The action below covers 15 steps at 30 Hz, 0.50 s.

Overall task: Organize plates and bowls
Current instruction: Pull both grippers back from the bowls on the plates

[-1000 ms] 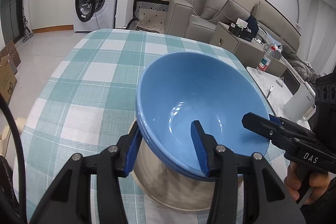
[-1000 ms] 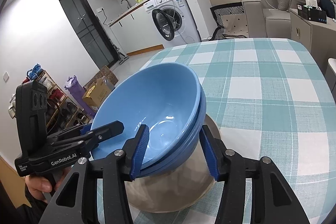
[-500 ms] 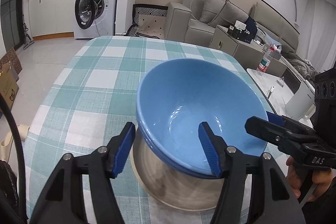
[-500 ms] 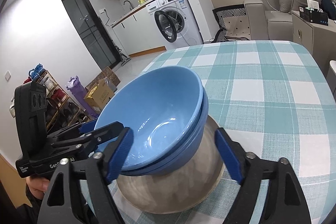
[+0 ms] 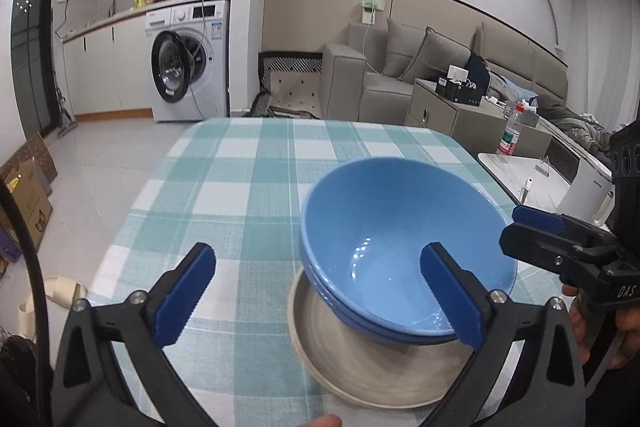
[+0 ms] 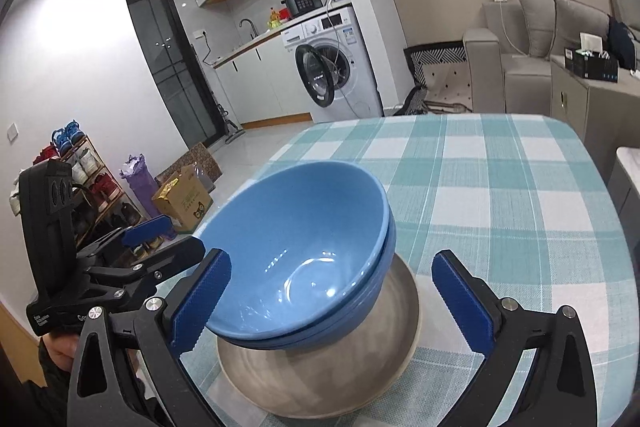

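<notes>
Two nested blue bowls (image 5: 396,251) sit tilted in a beige plate (image 5: 360,367) on the checked tablecloth (image 5: 256,195). My left gripper (image 5: 316,297) is open, its right finger over the bowls' near rim and its left finger out over the cloth; it holds nothing. In the right wrist view the same bowls (image 6: 304,251) rest on the plate (image 6: 320,383). My right gripper (image 6: 332,303) is open around the stack's near side and grips nothing. Each gripper shows in the other's view, the right one (image 5: 568,251) and the left one (image 6: 120,267).
The table's right edge (image 5: 472,155) and far edge lie close by. A washing machine (image 5: 188,63), a sofa (image 5: 404,75) and a side table with a bottle (image 5: 508,139) stand beyond. Boxes (image 6: 180,199) and a shoe rack stand on the floor at left.
Both grippers have opened off the bowls' rim and pulled back. The blue bowls now rest in the beige plate.
</notes>
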Available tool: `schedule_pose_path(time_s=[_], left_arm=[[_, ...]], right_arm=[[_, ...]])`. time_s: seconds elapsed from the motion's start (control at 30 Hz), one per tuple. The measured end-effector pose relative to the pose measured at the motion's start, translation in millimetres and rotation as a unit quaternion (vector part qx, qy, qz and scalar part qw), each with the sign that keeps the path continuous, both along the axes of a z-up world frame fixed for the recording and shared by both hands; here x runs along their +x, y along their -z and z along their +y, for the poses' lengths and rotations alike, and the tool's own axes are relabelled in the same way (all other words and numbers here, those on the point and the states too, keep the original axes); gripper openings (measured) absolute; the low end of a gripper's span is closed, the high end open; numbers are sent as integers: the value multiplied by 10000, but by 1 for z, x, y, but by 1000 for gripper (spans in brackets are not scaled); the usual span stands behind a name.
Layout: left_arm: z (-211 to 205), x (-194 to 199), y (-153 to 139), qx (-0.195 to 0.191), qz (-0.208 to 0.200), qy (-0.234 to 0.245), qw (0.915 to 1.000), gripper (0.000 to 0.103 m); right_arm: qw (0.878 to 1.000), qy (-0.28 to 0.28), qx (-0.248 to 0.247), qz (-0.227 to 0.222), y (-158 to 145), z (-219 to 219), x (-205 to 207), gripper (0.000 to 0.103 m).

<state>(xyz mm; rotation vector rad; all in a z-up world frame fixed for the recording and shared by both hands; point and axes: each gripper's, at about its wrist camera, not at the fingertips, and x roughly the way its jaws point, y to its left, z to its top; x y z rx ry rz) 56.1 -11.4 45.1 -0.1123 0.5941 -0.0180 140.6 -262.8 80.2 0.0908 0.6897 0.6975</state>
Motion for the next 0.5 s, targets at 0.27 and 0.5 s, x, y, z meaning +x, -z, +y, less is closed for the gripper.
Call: schedule_pose_path(time_s=[0.27,0.5], left_arm=[[14,-13,-2,129,-394,-53,9991,103],[25,-23,7,214,-573,-150,9980,103]], right_arm=[[9991,49,42,-416,-9,-2,-14,102],[9968,126,-148,-775,-2,-11,-32,102]])
